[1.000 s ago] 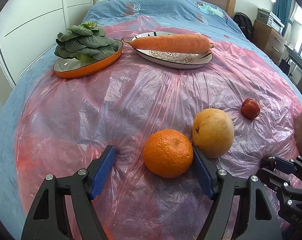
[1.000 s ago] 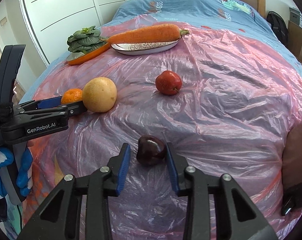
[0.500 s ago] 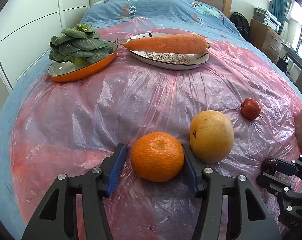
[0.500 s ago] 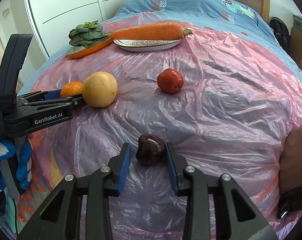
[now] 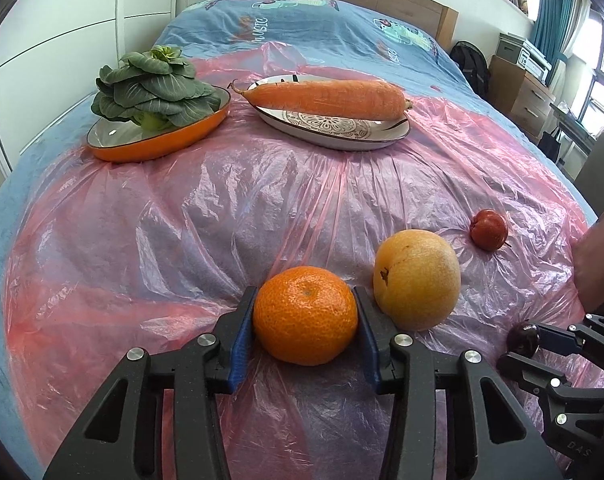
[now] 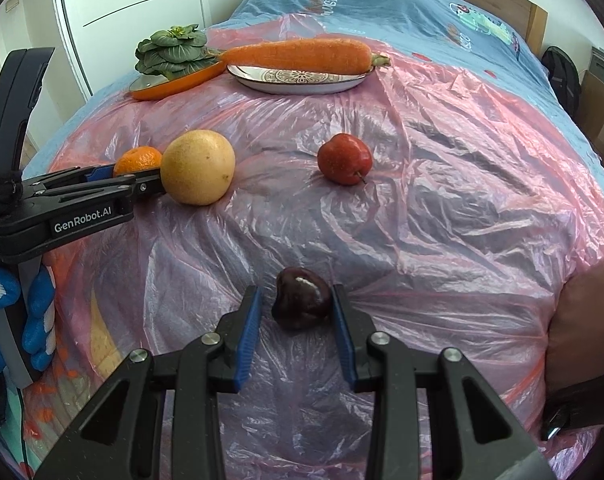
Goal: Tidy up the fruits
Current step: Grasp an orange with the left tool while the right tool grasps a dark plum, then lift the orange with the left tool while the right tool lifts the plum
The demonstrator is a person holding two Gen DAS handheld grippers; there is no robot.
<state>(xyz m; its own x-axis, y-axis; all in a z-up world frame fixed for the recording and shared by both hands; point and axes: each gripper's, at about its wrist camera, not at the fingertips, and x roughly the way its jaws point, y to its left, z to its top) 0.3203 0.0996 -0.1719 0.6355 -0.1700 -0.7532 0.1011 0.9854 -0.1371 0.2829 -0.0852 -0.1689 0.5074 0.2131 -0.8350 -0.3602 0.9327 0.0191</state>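
Left gripper (image 5: 306, 312) has just been closing — pads now press both sides of the orange (image 5: 306, 315), near-left on the plastic sheet (image 5: 221, 220). Right gripper (image 6: 295, 312), jaws narrow, straddles the dark fruit (image 6: 302, 298) — right pad touching, gap at left. Plates far; grapefruit (image 5: 417, 278) just right of orange.

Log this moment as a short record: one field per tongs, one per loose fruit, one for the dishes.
left tongs: have just been closing, blue pads now against both sides of the mandarin
right tongs: straddle the dark plum, gap on its left side, not gripped
yellow grapefruit: on the pink plastic sheet, right beside the mandarin
red apple: alone on the sheet
orange dish: holds leafy greens
patterned plate: holds carrot
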